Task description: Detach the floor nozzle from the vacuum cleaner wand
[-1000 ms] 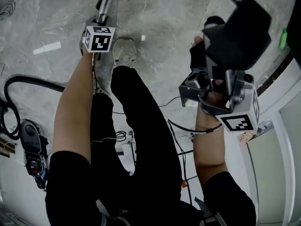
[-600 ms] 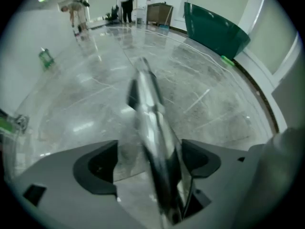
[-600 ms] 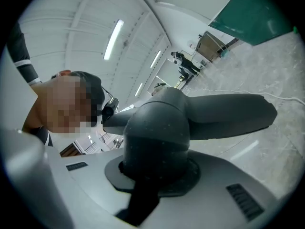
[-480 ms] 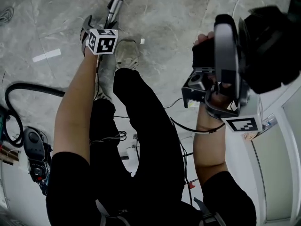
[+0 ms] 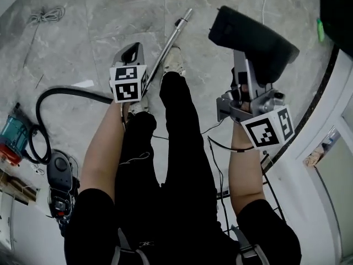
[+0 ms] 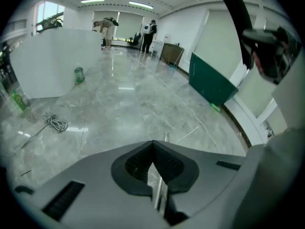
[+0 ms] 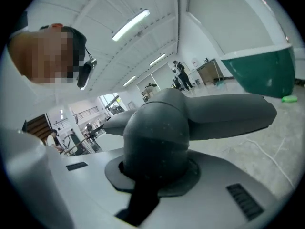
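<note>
The black floor nozzle (image 5: 251,35) is off the wand and held up at the right. My right gripper (image 5: 242,90) is shut on its neck. In the right gripper view the nozzle (image 7: 190,113) fills the space above the right gripper (image 7: 155,173), its neck clamped between the pads. The silver wand (image 5: 168,40) lies slanted on the grey floor beside the person's shoe. My left gripper (image 5: 131,53) hovers left of the wand, apart from it. In the left gripper view the left gripper (image 6: 153,147) is shut and empty, and the wand (image 6: 158,194) shows below through the slit.
A black hose (image 5: 66,95) curves to the vacuum body (image 5: 60,184) at the lower left, next to a teal object (image 5: 11,137). A coiled cord (image 5: 47,15) lies on the floor. A white wall base (image 5: 309,164) runs along the right. The person's legs (image 5: 182,148) fill the middle.
The left gripper has let go of the wand and risen away from it; the wand now lies on the floor. The right gripper has lifted and turned the nozzle.
</note>
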Demonstrator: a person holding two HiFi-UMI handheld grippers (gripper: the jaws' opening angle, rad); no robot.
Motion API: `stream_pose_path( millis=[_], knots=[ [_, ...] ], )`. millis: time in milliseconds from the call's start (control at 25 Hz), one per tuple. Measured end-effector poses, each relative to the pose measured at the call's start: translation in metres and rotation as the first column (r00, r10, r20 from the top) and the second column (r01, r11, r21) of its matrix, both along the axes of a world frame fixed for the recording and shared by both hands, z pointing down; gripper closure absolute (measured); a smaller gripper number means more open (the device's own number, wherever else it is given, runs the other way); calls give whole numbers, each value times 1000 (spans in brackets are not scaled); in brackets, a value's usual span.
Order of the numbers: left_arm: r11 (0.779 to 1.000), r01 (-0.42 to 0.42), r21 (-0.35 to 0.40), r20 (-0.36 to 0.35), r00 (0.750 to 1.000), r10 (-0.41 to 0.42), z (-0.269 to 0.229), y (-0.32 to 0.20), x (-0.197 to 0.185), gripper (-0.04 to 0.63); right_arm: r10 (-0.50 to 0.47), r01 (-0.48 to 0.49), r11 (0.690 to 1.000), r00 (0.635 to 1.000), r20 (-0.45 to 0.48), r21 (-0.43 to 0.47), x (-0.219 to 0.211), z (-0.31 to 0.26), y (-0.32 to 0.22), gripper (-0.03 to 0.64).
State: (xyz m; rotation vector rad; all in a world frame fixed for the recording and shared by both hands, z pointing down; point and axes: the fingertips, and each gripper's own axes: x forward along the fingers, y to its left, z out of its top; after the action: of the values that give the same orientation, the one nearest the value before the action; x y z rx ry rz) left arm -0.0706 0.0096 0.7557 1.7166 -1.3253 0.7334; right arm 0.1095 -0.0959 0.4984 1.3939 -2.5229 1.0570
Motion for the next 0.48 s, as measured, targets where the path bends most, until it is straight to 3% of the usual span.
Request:
stream_pose_path(
  millis=[120, 360, 480],
  knots=[
    [996, 15, 83, -68, 998, -9, -121, 18, -10, 586, 67, -66, 997, 996, -55, 28, 1, -70, 34, 540],
    [970, -50, 238, -71, 995, 69, -339, 40, -21, 586, 226, -219, 970, 973, -57, 102, 3, -220, 84, 538],
    [951, -79, 297, -65, 993, 103, -442, 55, -9, 586, 253, -242, 960, 965, -67, 140, 5, -294, 115, 538]
  ],
)
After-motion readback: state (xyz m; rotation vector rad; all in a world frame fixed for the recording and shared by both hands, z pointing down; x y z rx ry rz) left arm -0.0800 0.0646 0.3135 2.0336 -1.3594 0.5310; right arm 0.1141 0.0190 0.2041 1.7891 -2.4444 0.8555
